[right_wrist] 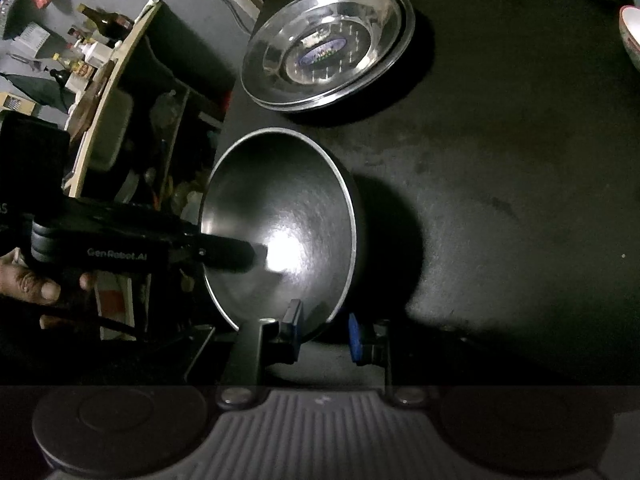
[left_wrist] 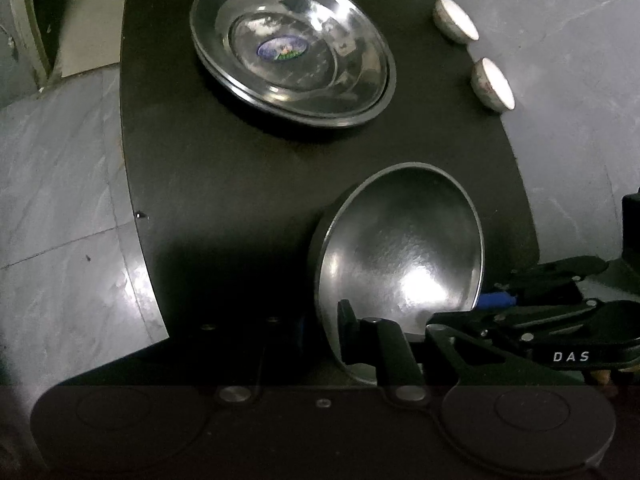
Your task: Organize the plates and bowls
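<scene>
Both tongs pinch the same dark metal bowl (right_wrist: 280, 224) by its rim, one at each side, so it hangs tilted over the black tabletop (right_wrist: 500, 200) with its hollow turned towards the cameras. In the right wrist view the right tongs (right_wrist: 324, 332) close on the bowl's near edge, one blue-padded finger inside and one outside the wall. The left tongs (right_wrist: 256, 254) reach in from the left of that view and grip the opposite edge; a hand (right_wrist: 28, 280) holds their handle. The left wrist view shows the same from the other side: the left tongs (left_wrist: 348, 332) clamp the near rim of the bowl (left_wrist: 400, 264), and the right tongs come in from the right.

Beyond the bowl, straight ahead of both tongs, lies a stack of steel plates (left_wrist: 292, 48), at least two by the doubled rims, the top one bearing an oval sticker (left_wrist: 282, 48). Farther off, to the right of the left tongs and at the tabletop's edge, sit two small white bowls (left_wrist: 456, 20), apart from each other and not nested.

As a judgement, the plates look already gathered, and the large bowl is in the middle of being carried. Left to do: set this bowl down in its place and bring the two small bowls together.
</scene>
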A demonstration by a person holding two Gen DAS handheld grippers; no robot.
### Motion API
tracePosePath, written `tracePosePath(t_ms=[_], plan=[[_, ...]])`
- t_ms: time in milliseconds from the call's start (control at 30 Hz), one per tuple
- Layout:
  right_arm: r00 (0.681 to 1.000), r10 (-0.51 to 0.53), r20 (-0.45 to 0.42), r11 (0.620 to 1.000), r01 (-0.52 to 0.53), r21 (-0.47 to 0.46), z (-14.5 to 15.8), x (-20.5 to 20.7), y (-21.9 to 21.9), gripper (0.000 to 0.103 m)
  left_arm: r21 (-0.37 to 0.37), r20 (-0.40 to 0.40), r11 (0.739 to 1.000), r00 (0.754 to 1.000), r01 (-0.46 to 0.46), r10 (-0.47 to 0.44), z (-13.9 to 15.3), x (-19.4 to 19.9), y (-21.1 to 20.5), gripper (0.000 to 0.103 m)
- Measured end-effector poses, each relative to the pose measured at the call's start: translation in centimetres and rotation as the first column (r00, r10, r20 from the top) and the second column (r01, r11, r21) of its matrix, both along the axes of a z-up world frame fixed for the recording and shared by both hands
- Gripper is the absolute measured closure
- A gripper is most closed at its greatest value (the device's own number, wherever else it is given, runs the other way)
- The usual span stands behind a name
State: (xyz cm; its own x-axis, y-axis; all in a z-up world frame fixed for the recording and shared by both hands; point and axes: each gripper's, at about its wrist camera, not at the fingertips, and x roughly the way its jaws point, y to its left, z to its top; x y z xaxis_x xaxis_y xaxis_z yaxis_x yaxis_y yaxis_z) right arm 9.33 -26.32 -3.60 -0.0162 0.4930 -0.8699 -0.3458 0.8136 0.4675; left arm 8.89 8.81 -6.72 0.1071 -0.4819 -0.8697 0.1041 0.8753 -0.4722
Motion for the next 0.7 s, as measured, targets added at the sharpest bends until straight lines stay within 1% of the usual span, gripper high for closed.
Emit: tracePosePath(t_ms=[100, 133, 233, 400, 467, 567, 600, 633, 667, 700], plan=[[1.000, -0.009, 0.000, 1.000, 0.009, -0.001, -0.1, 0.2, 0.3, 0.076, -0.003, 0.004, 1.000, 1.000, -0.006, 0.006, -0.2, 0.1, -0.1, 0.086], [1.000, -0.013, -0.002, 1.000, 0.013, 0.003, -0.2, 0.2, 0.2, 0.073, -0.007, 0.004, 1.000, 1.000, -0.008, 0.008, -0.3, 0.2, -0.2, 0.085], [1.000, -0.027, -0.004, 1.000, 0.027, 0.010, -0.5, 0.2, 0.1, 0.069, -0.004, 0.004, 1.000, 1.000, -0.008, 0.008, -0.4, 0.2, -0.2, 0.082], [0.998, -0.065, 0.018, 0.998, 0.065, 0.021, -0.4, -0.3, -0.7, 0.065, 0.028, 0.016, 0.999, 0.999, -0.043, 0.042, 0.0, 0.0, 0.6, 0.068], [0.995, -0.091, 0.036, 0.996, 0.090, 0.023, -0.2, -0.4, -1.5, 0.065, 0.031, 0.026, 0.998, 0.998, -0.055, 0.054, 0.4, -0.2, 1.3, 0.064], [0.989, -0.131, 0.075, 0.991, 0.129, 0.027, 0.4, -0.7, -2.6, 0.064, 0.035, 0.057, 0.997, 0.996, -0.065, 0.063, 1.6, -0.4, 1.9, 0.060], [0.986, -0.143, 0.088, 0.990, 0.141, 0.030, 0.6, -0.7, -2.9, 0.062, 0.035, 0.073, 0.997, 0.995, -0.065, 0.063, 2.0, -0.5, 2.0, 0.058], [0.982, -0.160, 0.104, 0.987, 0.158, 0.031, 0.8, -0.9, -3.3, 0.055, 0.033, 0.089, 0.998, 0.994, -0.062, 0.059, 2.5, -0.5, 1.9, 0.057], [0.977, -0.175, 0.120, 0.984, 0.174, 0.026, 1.0, -1.0, -3.4, 0.050, 0.029, 0.102, 0.998, 0.993, -0.057, 0.053, 2.9, -0.5, 1.7, 0.052], [0.971, -0.190, 0.143, 0.982, 0.190, 0.015, 1.3, -1.2, -3.6, 0.043, 0.025, 0.118, 0.999, 0.992, -0.049, 0.045, 3.4, -0.5, 1.5, 0.047]])
